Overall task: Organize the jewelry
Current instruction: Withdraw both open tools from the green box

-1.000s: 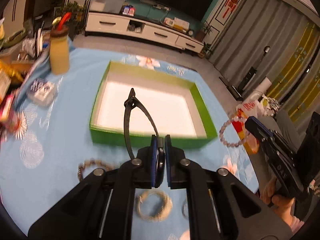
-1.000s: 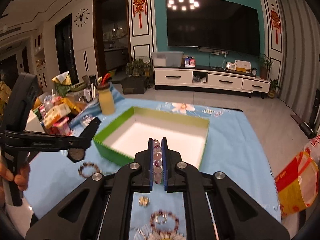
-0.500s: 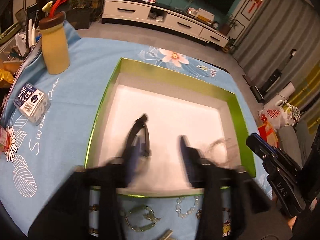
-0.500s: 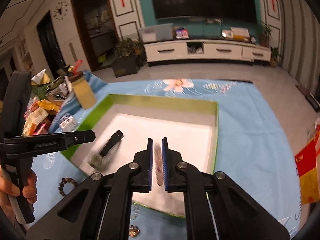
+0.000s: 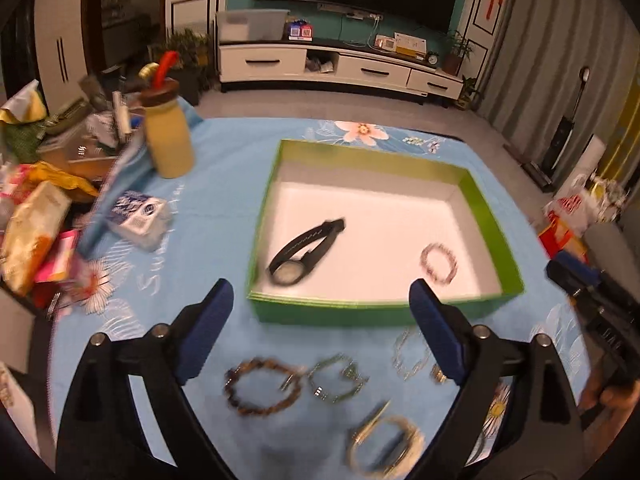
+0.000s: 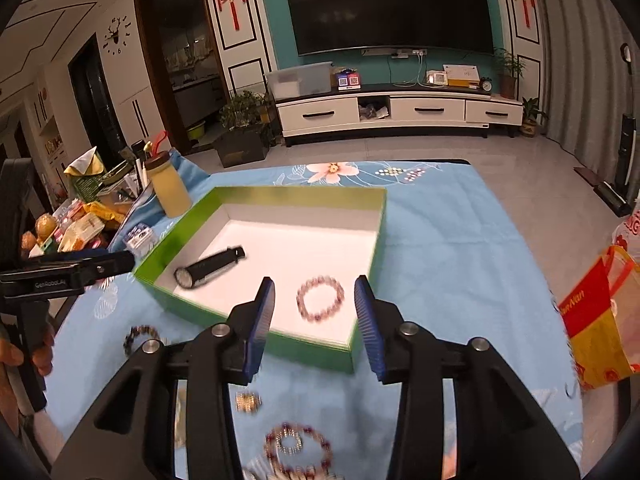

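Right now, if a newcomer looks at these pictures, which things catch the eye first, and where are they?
The green box with a white floor sits mid-table on the blue flowered cloth. Inside it lie a black watch at the left and a pinkish bead bracelet at the right. More bracelets lie on the cloth before the box, under the open left tool.

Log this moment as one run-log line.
left gripper: open, just released watch | right gripper: opening, bead bracelet dropped | both in green box
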`<action>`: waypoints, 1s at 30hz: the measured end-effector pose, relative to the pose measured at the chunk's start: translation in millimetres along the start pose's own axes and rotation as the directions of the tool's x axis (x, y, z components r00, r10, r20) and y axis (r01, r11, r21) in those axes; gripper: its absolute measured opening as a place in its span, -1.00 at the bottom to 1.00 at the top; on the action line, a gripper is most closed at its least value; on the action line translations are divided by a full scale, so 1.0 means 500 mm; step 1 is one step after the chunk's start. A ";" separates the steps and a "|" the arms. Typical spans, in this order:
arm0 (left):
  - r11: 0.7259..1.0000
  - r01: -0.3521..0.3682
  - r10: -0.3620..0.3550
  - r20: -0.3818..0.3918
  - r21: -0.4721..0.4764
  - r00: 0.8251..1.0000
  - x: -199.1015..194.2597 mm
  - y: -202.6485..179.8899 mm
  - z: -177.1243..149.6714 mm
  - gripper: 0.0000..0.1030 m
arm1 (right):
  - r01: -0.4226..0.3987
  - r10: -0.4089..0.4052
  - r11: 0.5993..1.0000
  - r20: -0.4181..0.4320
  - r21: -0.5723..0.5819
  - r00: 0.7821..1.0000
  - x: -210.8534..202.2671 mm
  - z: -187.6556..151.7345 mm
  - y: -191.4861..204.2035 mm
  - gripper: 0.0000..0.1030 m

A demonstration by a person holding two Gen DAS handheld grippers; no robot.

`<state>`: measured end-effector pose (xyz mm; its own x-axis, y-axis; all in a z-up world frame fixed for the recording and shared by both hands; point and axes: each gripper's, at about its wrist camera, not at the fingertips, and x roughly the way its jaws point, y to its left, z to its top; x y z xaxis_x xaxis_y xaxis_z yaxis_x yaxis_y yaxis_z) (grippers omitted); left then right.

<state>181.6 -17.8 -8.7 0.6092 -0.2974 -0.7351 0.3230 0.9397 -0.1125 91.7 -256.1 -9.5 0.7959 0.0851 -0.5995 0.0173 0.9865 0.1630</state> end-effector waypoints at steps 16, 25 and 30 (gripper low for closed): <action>0.995 -0.066 0.071 -0.057 0.077 0.996 -0.102 0.015 -0.230 0.78 | -0.037 0.029 0.998 -0.130 -0.059 0.991 -0.095 -0.167 0.030 -0.17; 0.999 -0.046 0.047 -0.114 0.011 0.992 -0.103 0.033 -0.297 0.78 | -0.066 0.048 0.995 -0.211 -0.079 0.976 -0.106 -0.243 0.051 -0.17; 0.998 -0.049 0.045 -0.133 -0.026 0.990 -0.102 0.049 -0.312 0.78 | -0.083 0.064 0.994 -0.249 -0.067 0.966 -0.093 -0.272 0.057 -0.17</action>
<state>45.5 46.9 -78.6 0.5214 -0.2296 -0.8219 0.2735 0.9573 -0.0940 -27.1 -212.9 -83.4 0.6194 0.1801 -0.7642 -0.0897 0.9832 0.1590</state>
